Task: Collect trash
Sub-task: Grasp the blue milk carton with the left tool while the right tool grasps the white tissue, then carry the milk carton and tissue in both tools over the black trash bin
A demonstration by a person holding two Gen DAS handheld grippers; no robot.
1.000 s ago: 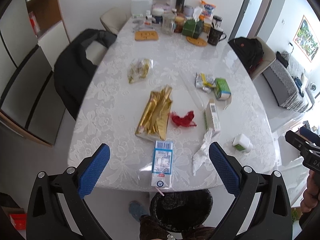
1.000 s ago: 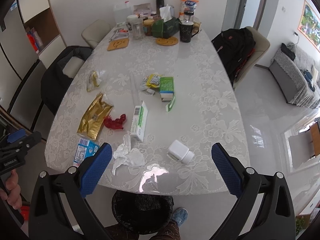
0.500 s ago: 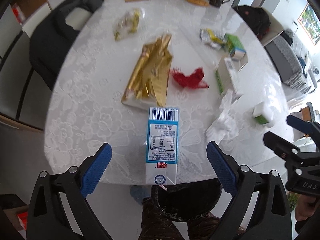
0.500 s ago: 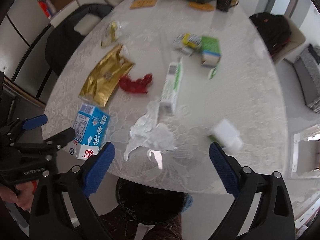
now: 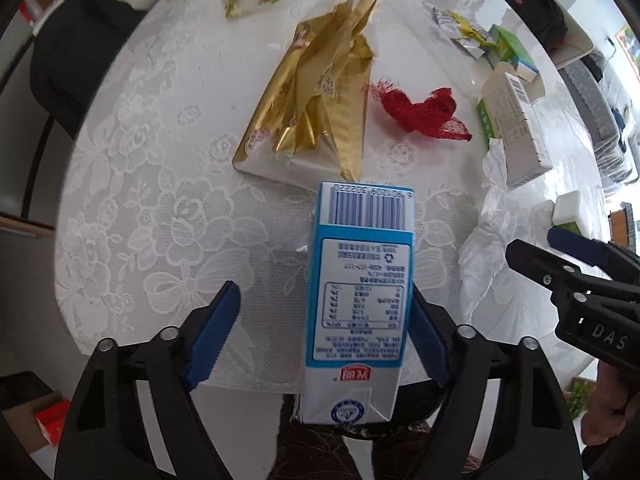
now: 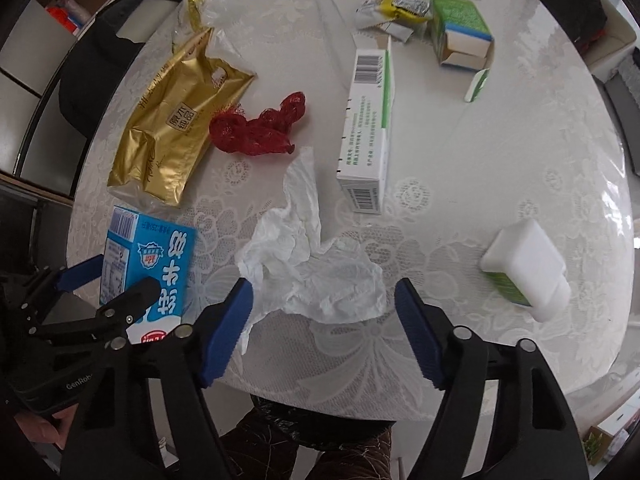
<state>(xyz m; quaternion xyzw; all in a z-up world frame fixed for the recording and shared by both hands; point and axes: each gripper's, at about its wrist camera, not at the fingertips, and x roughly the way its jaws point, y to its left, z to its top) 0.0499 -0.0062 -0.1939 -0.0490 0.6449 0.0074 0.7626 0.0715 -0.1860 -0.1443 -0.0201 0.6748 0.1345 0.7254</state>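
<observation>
The blue-and-white milk carton [image 5: 360,300] lies flat at the near edge of the surface [image 5: 132,208], its gabled top overhanging that edge above the dark bin [image 6: 280,420] and its barcode end pointing toward the far edge, so its long axis runs near-to-far. The left tool [image 5: 324,336] straddles it with jaws that have just been closing: the right-hand pad [image 5: 428,344] looks at or very near the carton's side, the other pad stands well clear, so nothing is clamped yet. The risk here is a one-sided push that skews the carton or tips it off the edge and past the bin. The crumpled white tissue [image 6: 316,272] sits near the same edge, just beside the carton, its long tail trailing toward the white-and-green box [image 6: 366,136]. The right tool [image 6: 324,332] hangs over its near part, jaws apart and likewise just closing, pads not yet pressing it; too shallow a pinch would likely catch only a loose fold, or snag the lace cloth beneath.
</observation>
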